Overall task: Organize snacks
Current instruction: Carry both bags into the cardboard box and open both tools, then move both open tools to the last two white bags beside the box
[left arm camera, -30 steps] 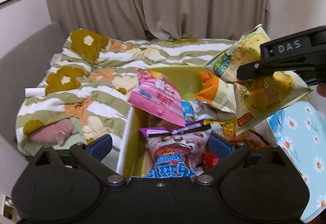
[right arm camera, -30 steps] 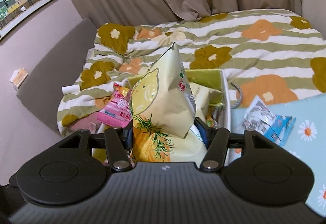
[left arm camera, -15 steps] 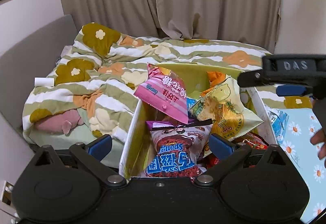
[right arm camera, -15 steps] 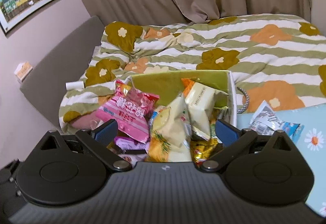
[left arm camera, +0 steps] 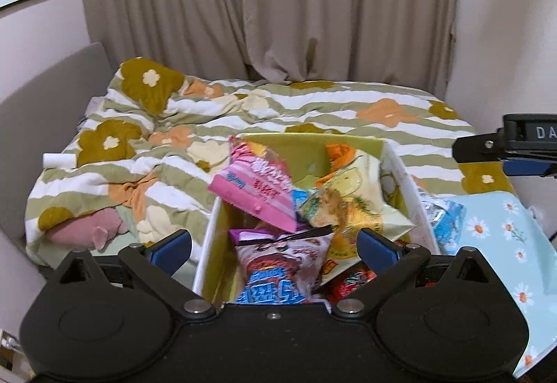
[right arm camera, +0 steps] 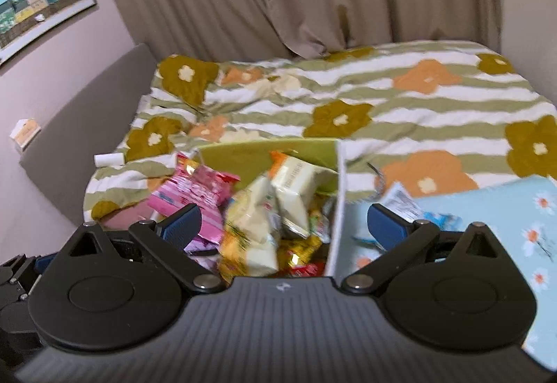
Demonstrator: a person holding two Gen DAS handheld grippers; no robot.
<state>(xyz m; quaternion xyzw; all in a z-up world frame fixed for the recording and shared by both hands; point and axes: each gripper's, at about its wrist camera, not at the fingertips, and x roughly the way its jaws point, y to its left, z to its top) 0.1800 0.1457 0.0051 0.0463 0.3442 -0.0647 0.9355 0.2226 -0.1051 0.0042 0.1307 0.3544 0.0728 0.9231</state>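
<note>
Both grippers are empty with their fingers spread wide: the left gripper [left arm camera: 273, 240] hangs over the near end of the snack box [left arm camera: 405, 170], and the right gripper [right arm camera: 283, 221] sits above the box's right wall, straddling it so that one finger is over the snacks and the other over the daisy-print cloth [right arm camera: 504, 209]. The box stands on the bed [left arm camera: 243, 108], just beside that cloth, and it is heaped — a pink packet [left arm camera: 257, 189] leans up at the left, a pale yellow lemon-print bag [left arm camera: 351, 205] lies tilted on top at the right, and a brown-and-blue packet [left arm camera: 278, 264] sits nearest the left camera. The step in hand looks like the gap between one placement and the next pickup. One silver-and-blue packet [right arm camera: 405, 205] lies outside the box on the cloth, close to the right gripper's outer finger, so the likely next move is for the right gripper to swing over it, come down and close on an edge of the wrapper, which looks thin and slippery. Much is uncertain — the right view is motion-blurred, so labels there cannot be read; the gripper bodies cover the near end of the box; the lower layers of snacks are buried; and in the left view the right gripper is cut off at the frame edge.
</note>
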